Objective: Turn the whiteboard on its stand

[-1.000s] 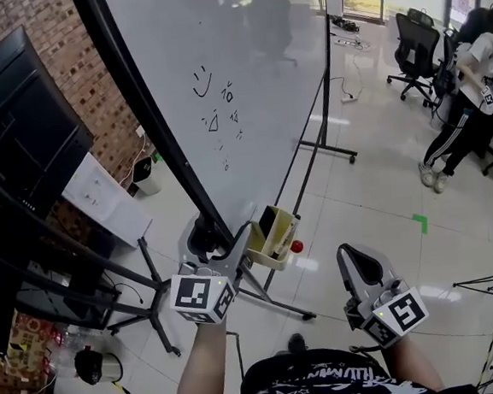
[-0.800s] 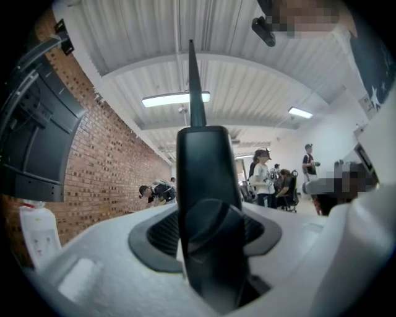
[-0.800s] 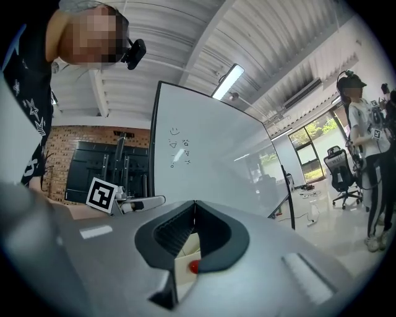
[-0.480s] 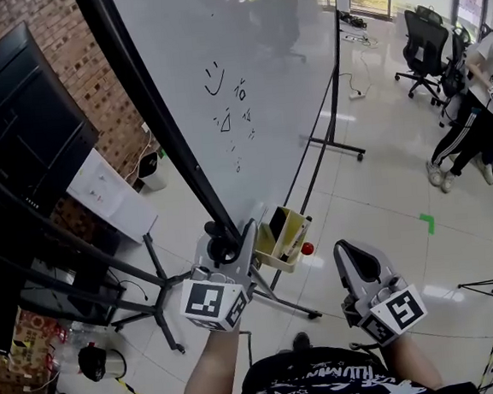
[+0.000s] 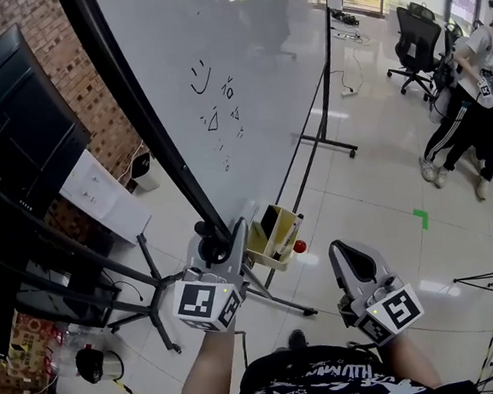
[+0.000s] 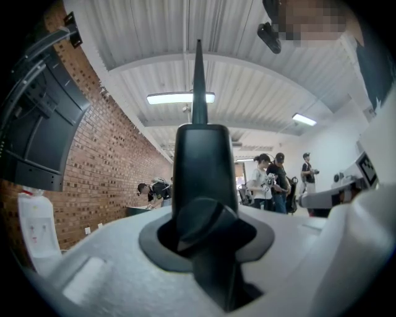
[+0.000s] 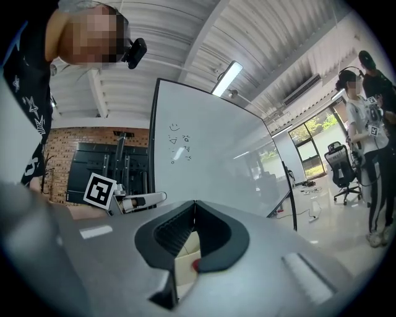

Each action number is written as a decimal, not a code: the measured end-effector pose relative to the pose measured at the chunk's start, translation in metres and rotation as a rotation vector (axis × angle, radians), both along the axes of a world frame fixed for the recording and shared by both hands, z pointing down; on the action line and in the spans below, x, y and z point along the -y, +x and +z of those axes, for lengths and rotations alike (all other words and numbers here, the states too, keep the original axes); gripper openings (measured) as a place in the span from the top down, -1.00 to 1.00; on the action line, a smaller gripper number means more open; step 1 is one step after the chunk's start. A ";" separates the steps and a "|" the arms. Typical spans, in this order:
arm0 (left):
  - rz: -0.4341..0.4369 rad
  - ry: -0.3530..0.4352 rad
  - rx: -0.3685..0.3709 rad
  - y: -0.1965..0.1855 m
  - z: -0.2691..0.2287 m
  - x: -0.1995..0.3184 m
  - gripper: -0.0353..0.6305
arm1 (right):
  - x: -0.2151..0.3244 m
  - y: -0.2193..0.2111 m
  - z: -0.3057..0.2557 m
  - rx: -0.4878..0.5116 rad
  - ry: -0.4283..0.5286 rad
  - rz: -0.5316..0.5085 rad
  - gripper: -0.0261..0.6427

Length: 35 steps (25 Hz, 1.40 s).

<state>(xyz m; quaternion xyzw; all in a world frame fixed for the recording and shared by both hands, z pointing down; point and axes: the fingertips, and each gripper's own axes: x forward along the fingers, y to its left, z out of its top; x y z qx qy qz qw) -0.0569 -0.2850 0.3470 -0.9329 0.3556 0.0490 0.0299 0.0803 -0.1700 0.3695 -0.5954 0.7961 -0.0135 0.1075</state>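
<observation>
Since the left hand-held gripper [image 5: 223,237] has just been closing and now clamps the black frame [image 5: 136,116] of the whiteboard [image 5: 244,72] at its near lower corner, beside a lobed black knob [image 6: 207,226], the step in hand looks like swinging the panel about its pivots. To do that well, the grip should probably stay square on the rail and the push be slow and even, because the narrow bar could slip between the pads. The knob may be a lock, so stiffness would mean loosening it, not forcing it. The right hand-held gripper [image 5: 348,256] hangs clenched on nothing, well apart from the board, free to steady the far side. The whiteboard stands tilted on its stand [image 5: 277,296] on the floor [image 5: 376,206], straight ahead of the person. Its face is glossy white and mirrors the room, with a few small marker doodles. The rail is matt, dark and slim. A yellow box [image 5: 274,232] and a red ball [image 5: 299,246] sit just beside the grip and could get knocked. The floor is pale, shiny tile.
</observation>
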 end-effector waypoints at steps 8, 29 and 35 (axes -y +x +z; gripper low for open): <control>-0.007 0.005 -0.005 0.001 -0.003 -0.011 0.53 | -0.023 0.017 -0.009 -0.003 -0.006 0.034 0.90; -0.076 -0.027 -0.013 0.019 -0.029 -0.084 0.53 | -0.123 0.069 -0.054 -0.004 -0.018 0.065 0.90; -0.064 0.002 0.007 0.007 -0.012 -0.035 0.53 | -0.096 0.052 -0.015 0.025 -0.013 0.079 0.90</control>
